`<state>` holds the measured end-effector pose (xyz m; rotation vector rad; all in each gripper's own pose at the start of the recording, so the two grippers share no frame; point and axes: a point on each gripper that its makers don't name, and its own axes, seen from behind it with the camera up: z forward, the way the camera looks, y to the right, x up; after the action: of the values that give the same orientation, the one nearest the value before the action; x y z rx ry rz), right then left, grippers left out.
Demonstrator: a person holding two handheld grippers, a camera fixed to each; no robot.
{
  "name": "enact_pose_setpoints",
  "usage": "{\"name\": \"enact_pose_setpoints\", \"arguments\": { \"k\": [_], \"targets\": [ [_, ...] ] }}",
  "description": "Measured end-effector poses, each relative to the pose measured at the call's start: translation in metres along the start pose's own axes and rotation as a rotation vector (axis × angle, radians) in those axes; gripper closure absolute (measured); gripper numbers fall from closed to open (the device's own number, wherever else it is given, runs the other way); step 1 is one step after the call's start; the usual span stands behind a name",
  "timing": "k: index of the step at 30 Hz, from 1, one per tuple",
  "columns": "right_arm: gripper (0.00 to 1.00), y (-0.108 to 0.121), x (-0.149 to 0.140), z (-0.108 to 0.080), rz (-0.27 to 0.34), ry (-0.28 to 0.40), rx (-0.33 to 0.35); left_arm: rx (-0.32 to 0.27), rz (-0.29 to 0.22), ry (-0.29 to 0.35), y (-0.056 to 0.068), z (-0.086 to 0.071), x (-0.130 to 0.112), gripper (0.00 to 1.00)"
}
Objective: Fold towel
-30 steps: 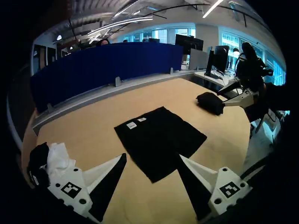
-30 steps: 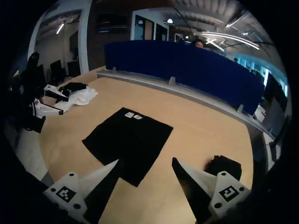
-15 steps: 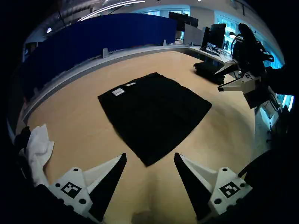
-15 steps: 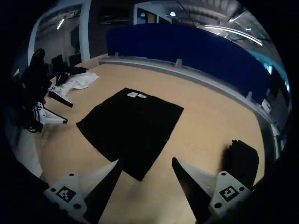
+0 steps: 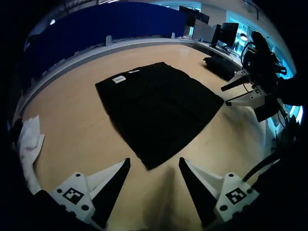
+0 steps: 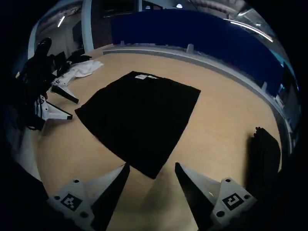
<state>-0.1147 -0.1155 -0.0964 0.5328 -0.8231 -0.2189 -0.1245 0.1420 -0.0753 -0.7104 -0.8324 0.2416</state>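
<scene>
Two tools, both wide open and holding nothing at that point. The left tool (image 5: 154, 161) had a near corner of the black towel (image 5: 158, 104) sitting right between its fingers, and the right tool (image 6: 151, 165) was lined up on its own corner the same way. The towel was spread flat in the middle of the wooden bench (image 5: 69, 127), with a couple of small white tags (image 6: 145, 77) at the far edge. A white cloth (image 5: 29, 142) lay off to one side and a dark folded pile (image 6: 263, 154) to the other, both well apart from the towel.

Looked to me like the reach-in before the first fold. My take on doing it well: come in low, get one finger under the corner, and pinch the cloth without scraping the bench. Grab both corners together, lift evenly so the edge stays straight, then carry it over to the tag edge. Dark fabric hides wrinkles, so I'd go slow.
</scene>
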Motion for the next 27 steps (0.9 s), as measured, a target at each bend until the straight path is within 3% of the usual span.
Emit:
{"name": "enact_pose_setpoints", "arguments": {
  "k": [9,15,22,27],
  "targets": [
    [0.17,0.001,-0.009,0.006,0.005,-0.017,0.002,-0.003,0.021,-0.025,0.002,0.005,-0.004,0.22],
    [0.25,0.000,-0.014,0.008,0.012,-0.028,0.012,0.008,0.034,-0.031,-0.001,0.006,-0.004,0.30],
    [0.42,-0.003,-0.016,0.010,0.000,-0.034,0.009,0.015,0.040,-0.040,-0.003,0.004,-0.004,0.35],
    [0.54,-0.003,-0.016,0.011,-0.009,-0.033,0.002,0.028,0.052,-0.048,-0.007,0.003,-0.005,0.45]
  ]
}}
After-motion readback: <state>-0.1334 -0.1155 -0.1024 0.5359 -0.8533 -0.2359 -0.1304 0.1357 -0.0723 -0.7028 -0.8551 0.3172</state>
